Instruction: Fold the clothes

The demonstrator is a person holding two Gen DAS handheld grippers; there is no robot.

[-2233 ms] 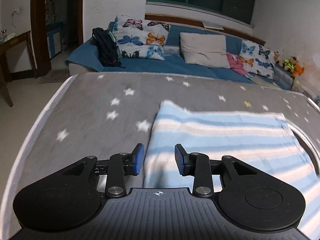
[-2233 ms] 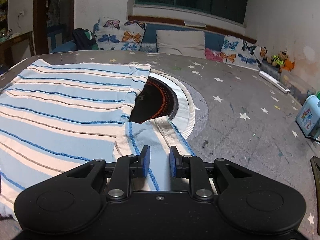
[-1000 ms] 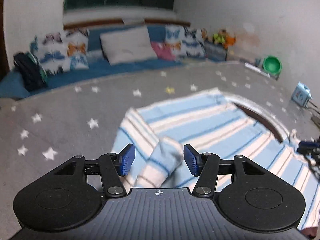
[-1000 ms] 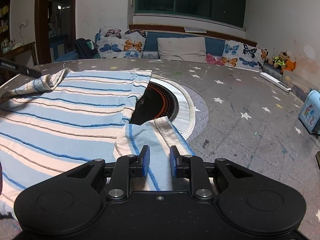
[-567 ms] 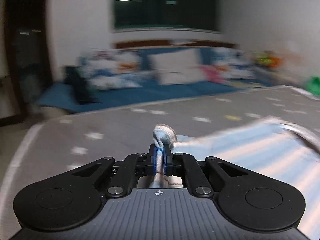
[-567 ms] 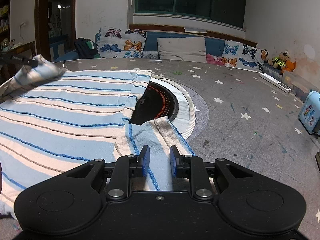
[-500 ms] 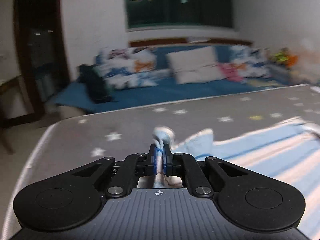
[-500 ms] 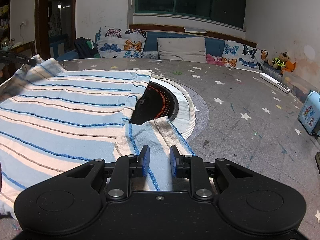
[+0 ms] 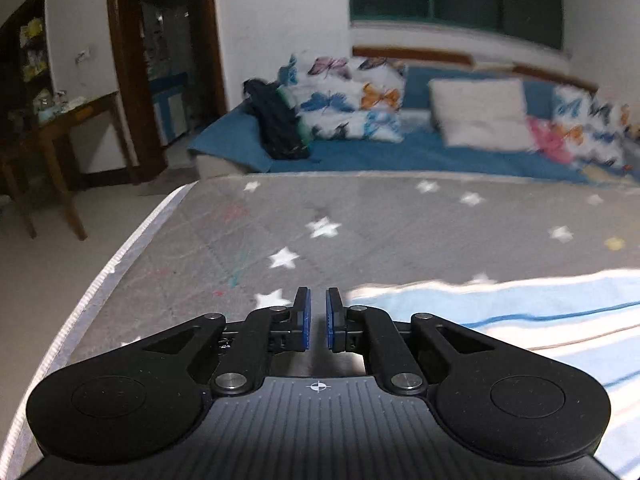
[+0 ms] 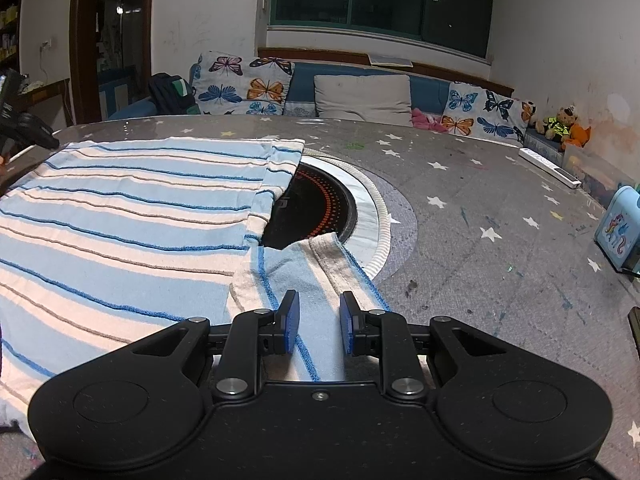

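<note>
A light blue and cream striped garment [image 10: 132, 216] lies spread flat on the grey star-patterned table [image 10: 480, 208]; its far edge shows in the left wrist view [image 9: 500, 312]. My left gripper [image 9: 317, 320] hovers over the bare table just left of the garment's corner, jaws slightly apart and holding nothing. My right gripper [image 10: 319, 322] is open, its fingers on either side of a striped sleeve [image 10: 316, 276] at the garment's near right. The left gripper also shows at the far left of the right wrist view [image 10: 28, 132].
A round black cooktop with a white rim [image 10: 320, 200] is set into the table's middle, partly covered by the garment. A blue box [image 10: 618, 232] stands at the right edge. A blue sofa with pillows [image 9: 400, 120] is behind. The table's left edge [image 9: 100, 280] is near.
My left gripper had pinched the garment's far corner and pulled it out left; it has now let go, and the corner lies flat. The right gripper has not moved.
</note>
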